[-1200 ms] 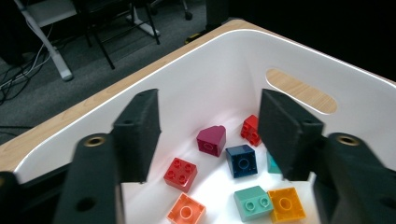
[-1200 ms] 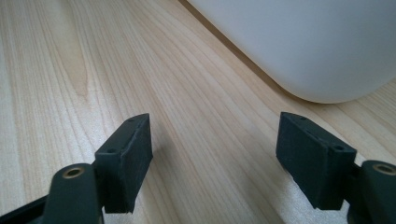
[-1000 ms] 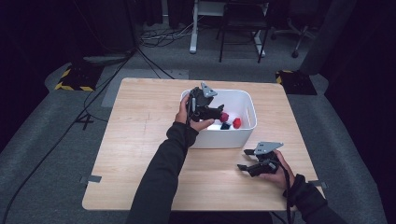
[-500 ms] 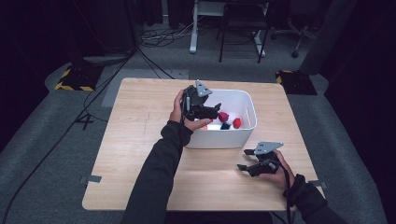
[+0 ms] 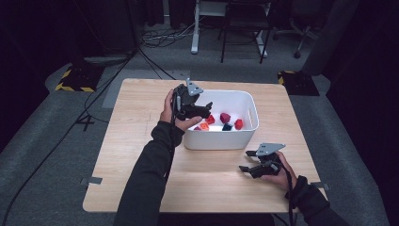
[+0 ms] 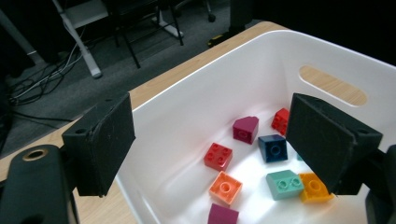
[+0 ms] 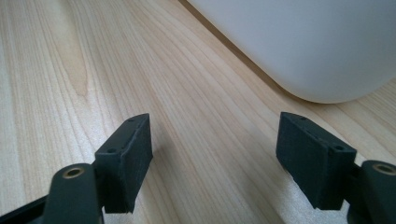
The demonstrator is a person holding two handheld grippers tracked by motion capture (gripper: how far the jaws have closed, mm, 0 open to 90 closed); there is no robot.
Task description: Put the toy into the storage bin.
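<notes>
Both grippers you are holding are standing open and empty: left gripper (image 5: 200, 109) over the white bin (image 5: 249, 106), right gripper (image 5: 249, 161) on the counter (image 5: 141, 141).

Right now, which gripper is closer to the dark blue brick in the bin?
Left. The left gripper hangs open over the bin's left end, just above the dark blue brick. The right gripper rests open on the table, outside the bin's front wall.
</notes>
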